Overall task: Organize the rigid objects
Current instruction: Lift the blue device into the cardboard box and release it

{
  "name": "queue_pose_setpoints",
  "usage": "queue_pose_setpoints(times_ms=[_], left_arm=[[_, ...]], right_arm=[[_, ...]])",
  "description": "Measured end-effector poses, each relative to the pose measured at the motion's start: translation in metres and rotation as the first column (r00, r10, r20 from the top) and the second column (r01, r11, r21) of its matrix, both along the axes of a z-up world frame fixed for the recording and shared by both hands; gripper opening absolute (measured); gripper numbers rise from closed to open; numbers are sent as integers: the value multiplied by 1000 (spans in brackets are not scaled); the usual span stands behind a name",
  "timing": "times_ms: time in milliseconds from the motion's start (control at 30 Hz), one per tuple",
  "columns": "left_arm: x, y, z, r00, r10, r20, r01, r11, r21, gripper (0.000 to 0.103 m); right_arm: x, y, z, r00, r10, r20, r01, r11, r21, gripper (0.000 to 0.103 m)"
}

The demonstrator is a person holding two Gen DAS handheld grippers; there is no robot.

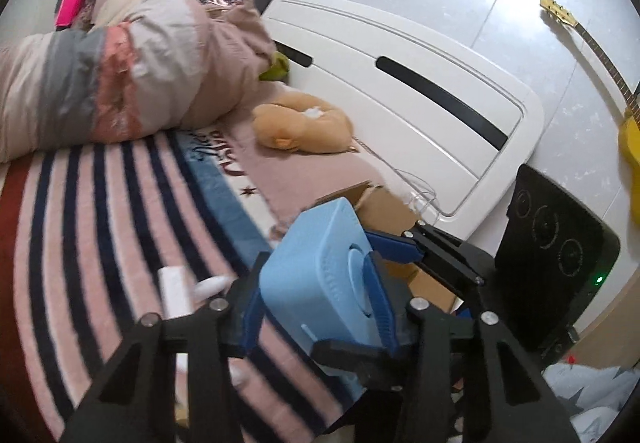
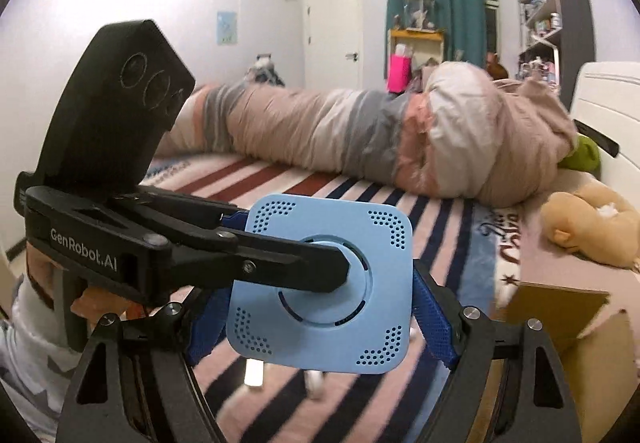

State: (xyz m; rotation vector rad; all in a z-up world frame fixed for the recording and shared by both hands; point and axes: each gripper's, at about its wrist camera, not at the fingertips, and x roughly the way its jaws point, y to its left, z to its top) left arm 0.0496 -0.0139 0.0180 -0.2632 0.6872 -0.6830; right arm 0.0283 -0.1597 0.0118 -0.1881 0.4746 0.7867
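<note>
The left hand-held gripper [image 1: 316,307] was clenched on the flat faces of a blue box [image 1: 320,283], one finger pressed on its round centre. The right hand-held gripper [image 2: 320,307] clasped the same box [image 2: 324,283] by its side edges, blue pads touching both. The box hung in the air between the two, above a striped bed [image 2: 360,195]. Ahead and to the right of the right one lay a cardboard box [image 2: 560,307] and a plush toy [image 2: 592,223]; a rolled quilt [image 2: 360,131] lay farther ahead.
</note>
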Motion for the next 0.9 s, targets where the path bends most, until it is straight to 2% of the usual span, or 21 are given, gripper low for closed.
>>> queue_pose_setpoints(times_ms=[167,267,400,533,633,700,733,800,900], left_arm=[[17,-81,15,997,-69,24,66,991,113,36],[33,-131,14,991,-134,8,131,977,166,32],[60,-185,-4,978,-194,-75,207,949,239,32],[71,-206,-19,972,-197,-126,225,933,281,32],[76,-212,-28,974,-183,-137,218,924,313,36],[75,-215,-29,977,-170,-127,204,916,345,50],[74,-215,-29,980,-162,-116,193,914,358,54],[73,-211,-25,984,-148,-103,175,918,355,60],[72,-195,-17,989,-117,-90,140,936,324,61]], right_arm=[[15,-62,6,998,-66,0,66,998,21,79],[28,-104,3,992,-124,-25,124,992,26,79],[57,-145,-10,973,-166,-158,164,986,-27,79],[77,-162,-25,954,-177,-243,163,984,-76,79],[86,-166,-32,948,-187,-259,161,980,-119,79],[85,-163,-36,948,-218,-233,178,967,-181,80],[85,-163,-37,948,-232,-219,189,962,-199,82],[83,-166,-36,946,-240,-216,195,958,-212,86],[82,-166,-33,945,-224,-238,178,964,-200,87]])
